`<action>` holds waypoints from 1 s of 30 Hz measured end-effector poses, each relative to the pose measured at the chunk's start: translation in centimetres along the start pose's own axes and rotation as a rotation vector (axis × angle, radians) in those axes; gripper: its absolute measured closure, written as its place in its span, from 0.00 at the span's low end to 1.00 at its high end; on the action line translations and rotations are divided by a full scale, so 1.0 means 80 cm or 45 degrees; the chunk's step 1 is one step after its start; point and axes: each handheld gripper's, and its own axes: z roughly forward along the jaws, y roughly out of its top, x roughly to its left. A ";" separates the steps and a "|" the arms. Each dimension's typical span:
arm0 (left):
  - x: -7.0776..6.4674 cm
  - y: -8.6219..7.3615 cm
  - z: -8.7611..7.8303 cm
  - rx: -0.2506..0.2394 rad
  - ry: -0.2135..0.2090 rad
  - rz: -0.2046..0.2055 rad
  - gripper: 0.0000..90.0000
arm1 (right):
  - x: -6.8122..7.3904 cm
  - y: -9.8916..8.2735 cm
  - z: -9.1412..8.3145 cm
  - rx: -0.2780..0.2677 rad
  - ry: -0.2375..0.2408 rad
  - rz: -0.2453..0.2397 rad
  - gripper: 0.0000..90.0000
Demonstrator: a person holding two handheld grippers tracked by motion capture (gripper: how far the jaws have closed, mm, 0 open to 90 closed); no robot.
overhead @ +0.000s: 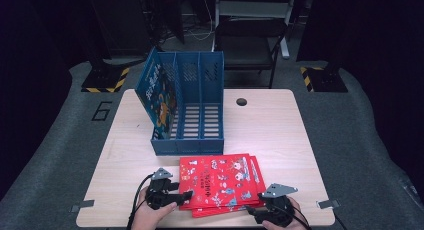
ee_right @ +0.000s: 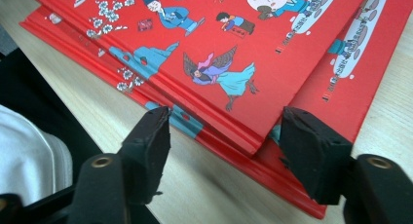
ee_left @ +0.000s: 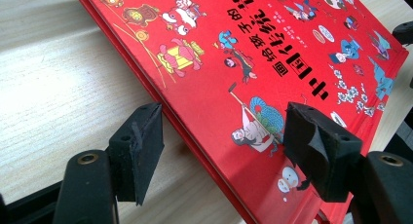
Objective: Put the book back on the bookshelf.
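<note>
High view gives us the table [overhead: 125,155], the blue file rack [overhead: 190,105] with one book [overhead: 159,97] already standing in it, then the red books [overhead: 222,182] stacked at the near edge. We judge the pick-up is starting: our left gripper [ee_left: 221,136] and right gripper [ee_right: 224,139] both gape wide astride the top book's edges, gripping nothing. Next we must close on it together.

Three red books [overhead: 221,182] are counted in a loose stack at the near edge of one wooden table [overhead: 280,125]. One blue book [overhead: 159,97] is stood in the left slot of one blue three-compartment file rack [overhead: 200,107]. Two grippers are held, left [overhead: 186,194] and right [overhead: 250,209].
</note>
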 end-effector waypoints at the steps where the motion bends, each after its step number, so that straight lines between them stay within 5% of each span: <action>1: 0.000 0.000 0.000 0.002 -0.004 -0.004 0.34 | -0.001 0.000 -0.001 0.005 0.009 -0.016 0.43; 8: 0.001 0.000 0.002 -0.002 -0.009 -0.007 0.32 | -0.006 0.000 -0.002 -0.005 0.013 0.013 0.50; 17: 0.004 -0.003 0.006 0.008 -0.048 -0.032 0.27 | 0.002 0.002 0.003 0.027 -0.049 -0.085 0.43; 30: 0.000 -0.001 0.007 0.022 -0.034 -0.030 0.27 | -0.002 0.006 0.007 0.000 -0.021 -0.038 0.40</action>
